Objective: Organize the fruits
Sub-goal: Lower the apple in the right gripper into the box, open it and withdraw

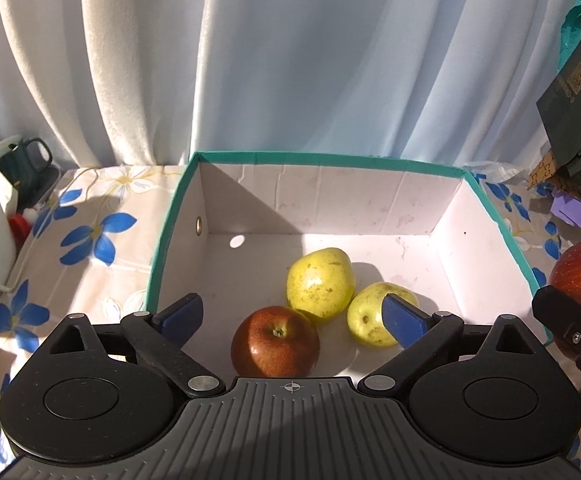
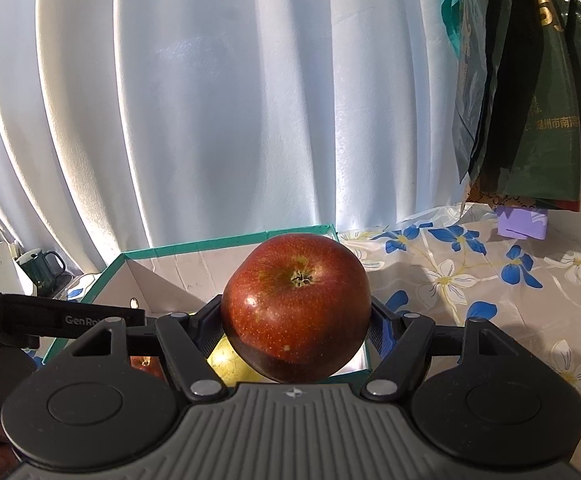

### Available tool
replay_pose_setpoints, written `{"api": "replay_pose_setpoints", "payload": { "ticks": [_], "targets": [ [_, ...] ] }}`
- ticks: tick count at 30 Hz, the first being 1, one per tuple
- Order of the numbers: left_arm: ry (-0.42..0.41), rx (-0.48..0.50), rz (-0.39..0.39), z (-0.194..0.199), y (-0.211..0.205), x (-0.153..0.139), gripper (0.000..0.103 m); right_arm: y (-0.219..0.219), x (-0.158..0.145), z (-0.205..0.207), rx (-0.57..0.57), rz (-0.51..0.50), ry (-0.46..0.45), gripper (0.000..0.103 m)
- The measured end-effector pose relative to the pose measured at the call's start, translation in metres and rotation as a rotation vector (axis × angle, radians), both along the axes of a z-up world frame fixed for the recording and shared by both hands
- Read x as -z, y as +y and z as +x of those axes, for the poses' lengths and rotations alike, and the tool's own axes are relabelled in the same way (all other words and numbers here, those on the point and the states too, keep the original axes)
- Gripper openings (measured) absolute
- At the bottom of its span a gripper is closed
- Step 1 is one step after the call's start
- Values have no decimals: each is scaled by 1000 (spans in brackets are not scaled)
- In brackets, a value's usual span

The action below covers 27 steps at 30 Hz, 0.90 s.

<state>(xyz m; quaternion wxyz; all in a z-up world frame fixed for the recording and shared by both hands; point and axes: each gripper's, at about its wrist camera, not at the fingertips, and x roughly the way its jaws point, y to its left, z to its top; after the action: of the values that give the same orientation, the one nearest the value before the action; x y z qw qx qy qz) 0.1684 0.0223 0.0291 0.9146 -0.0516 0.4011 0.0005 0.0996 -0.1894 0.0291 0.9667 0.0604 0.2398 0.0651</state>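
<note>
Box (image 1: 370, 158) holds one red apple (image 1: 276, 342) and two pears (image 1: 320, 280); left gripper (image 1: 292, 316) fingers spread wide, empty, above it; right gripper (image 2: 295, 322) fingers clamp another apple (image 2: 296, 306).

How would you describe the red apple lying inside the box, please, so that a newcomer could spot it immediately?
Find the open white cardboard box with the teal rim on the blue-flowered tablecloth. Three fruits lie on its floor; the round dark red apple is nearest the left claw. Its two neighbours are yellow-green pears, and it lies loose, unlike the red apple gripped by the right claw.
</note>
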Motion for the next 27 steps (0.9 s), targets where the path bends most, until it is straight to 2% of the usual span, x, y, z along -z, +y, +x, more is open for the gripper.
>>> {"api": "replay_pose_setpoints", "payload": {
  "ticks": [14, 27],
  "targets": [
    [3, -35, -52, -2, 15, -3, 101, 11, 14, 13, -11, -32, 51, 72],
    [21, -43, -55, 0, 16, 1, 101, 18, 24, 27, -14, -70, 96, 72]
  ]
}}
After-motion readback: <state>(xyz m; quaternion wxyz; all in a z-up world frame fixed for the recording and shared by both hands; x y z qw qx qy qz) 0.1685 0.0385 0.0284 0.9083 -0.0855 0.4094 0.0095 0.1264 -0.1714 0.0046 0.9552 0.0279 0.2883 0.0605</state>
